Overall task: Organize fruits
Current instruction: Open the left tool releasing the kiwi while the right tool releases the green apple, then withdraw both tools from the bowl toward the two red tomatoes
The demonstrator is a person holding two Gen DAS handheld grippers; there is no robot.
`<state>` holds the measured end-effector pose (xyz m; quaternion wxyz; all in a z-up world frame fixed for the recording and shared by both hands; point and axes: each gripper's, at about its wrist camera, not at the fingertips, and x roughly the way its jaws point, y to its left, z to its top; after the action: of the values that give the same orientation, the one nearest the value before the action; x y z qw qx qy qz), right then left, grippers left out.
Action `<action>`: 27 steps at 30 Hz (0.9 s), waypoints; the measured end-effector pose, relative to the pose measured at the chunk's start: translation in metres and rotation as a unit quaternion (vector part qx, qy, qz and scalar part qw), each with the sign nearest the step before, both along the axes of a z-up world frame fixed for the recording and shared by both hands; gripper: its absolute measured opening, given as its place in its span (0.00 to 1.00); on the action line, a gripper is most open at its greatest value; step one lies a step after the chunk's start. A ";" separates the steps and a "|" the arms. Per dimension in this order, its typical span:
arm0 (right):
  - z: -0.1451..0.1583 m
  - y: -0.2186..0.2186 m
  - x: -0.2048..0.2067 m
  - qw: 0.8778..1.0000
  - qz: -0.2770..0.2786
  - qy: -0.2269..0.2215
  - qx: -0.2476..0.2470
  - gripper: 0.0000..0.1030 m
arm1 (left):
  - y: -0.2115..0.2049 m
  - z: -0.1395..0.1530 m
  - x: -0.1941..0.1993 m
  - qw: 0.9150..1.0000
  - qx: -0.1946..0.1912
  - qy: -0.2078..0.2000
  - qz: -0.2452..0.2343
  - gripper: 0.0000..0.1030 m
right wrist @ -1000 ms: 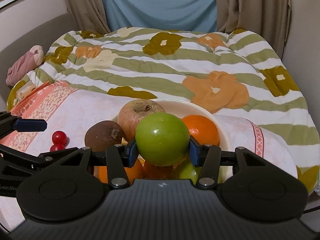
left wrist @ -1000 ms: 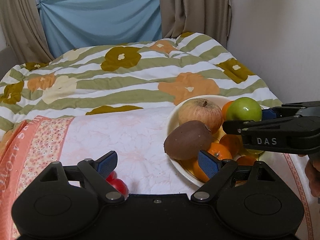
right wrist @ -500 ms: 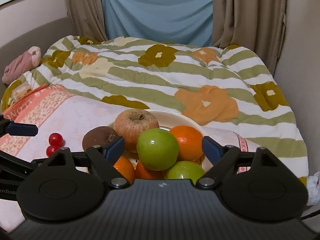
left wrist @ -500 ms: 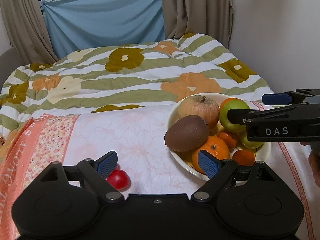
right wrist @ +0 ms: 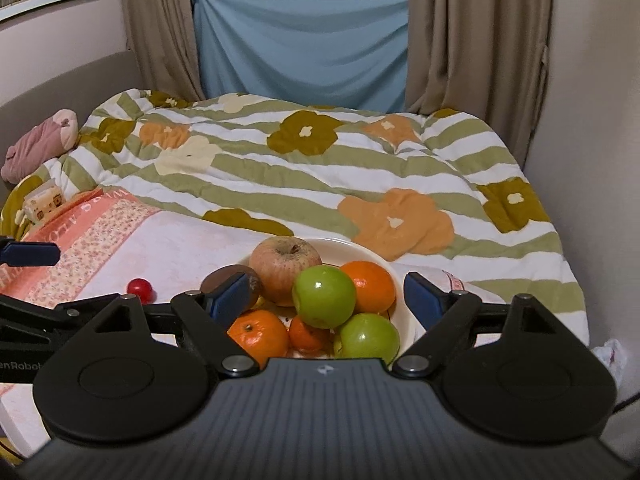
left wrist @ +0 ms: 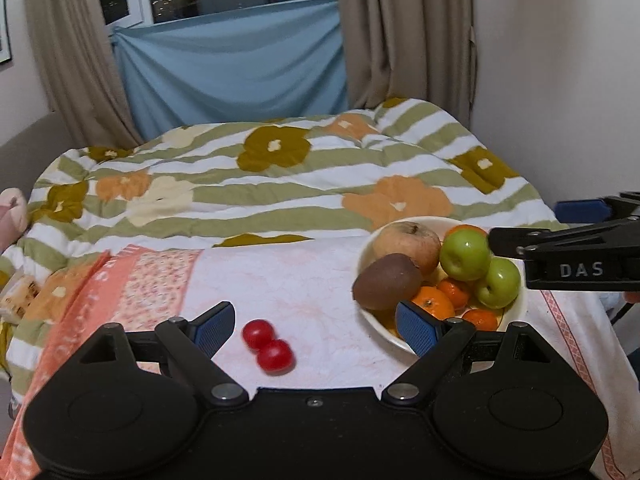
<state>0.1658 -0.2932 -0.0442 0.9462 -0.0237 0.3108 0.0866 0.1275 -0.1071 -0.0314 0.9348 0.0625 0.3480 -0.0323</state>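
Observation:
A white bowl (left wrist: pixel 384 334) on the pink-white cloth holds a pale apple (left wrist: pixel 406 244), a brown fruit (left wrist: pixel 386 282), two green apples (left wrist: pixel 465 254), and several oranges (left wrist: pixel 434 306). The same bowl (right wrist: pixel 402 326) shows in the right wrist view, with the top green apple (right wrist: pixel 324 297) resting on the pile. Two red cherry tomatoes (left wrist: pixel 266 346) lie on the cloth left of the bowl. My left gripper (left wrist: pixel 316 326) is open and empty, above the cloth near the tomatoes. My right gripper (right wrist: pixel 326 300) is open and empty, drawn back above the bowl.
A flowered striped quilt (left wrist: pixel 280 192) covers the bed behind the cloth. A wall (left wrist: pixel 560 80) stands close on the right. Curtains (right wrist: pixel 300 48) hang at the back. A pink stuffed item (right wrist: pixel 40 144) lies far left.
My right gripper opened and let go of the green apple, which now rests on the pile in the bowl. Both grippers drew back and rose; the tomatoes came into fuller view.

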 end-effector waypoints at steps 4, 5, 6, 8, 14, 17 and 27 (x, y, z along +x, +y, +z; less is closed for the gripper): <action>0.016 0.006 -0.021 1.000 -0.018 0.001 0.012 0.96 | 0.013 0.011 -0.017 1.000 0.004 -0.008 -0.001 0.88; 0.020 0.008 -0.027 1.000 -0.023 0.002 0.014 0.96 | 0.017 0.013 -0.022 1.000 0.005 -0.009 -0.003 0.88; 0.023 0.010 -0.032 0.999 -0.028 0.003 0.016 0.96 | 0.021 0.016 -0.026 1.000 0.006 -0.010 -0.005 0.88; 0.029 0.016 -0.042 0.999 -0.039 0.007 0.020 0.97 | 0.029 0.021 -0.035 1.000 0.006 -0.012 -0.007 0.89; 0.035 0.041 -0.068 0.997 -0.072 0.019 0.017 1.00 | 0.055 0.027 -0.054 1.000 0.003 -0.016 -0.003 1.00; 0.034 0.057 -0.080 0.996 -0.086 0.013 0.012 1.00 | 0.069 0.025 -0.056 1.000 0.011 -0.011 -0.002 1.00; 0.025 0.101 -0.096 0.996 -0.080 0.036 0.007 1.00 | 0.120 0.021 -0.052 1.000 0.006 -0.008 -0.026 1.00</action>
<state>0.0698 -0.1921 -0.0190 0.9386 0.0105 0.3445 0.0136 0.0753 0.0124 -0.0101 0.9359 0.0775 0.3394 -0.0536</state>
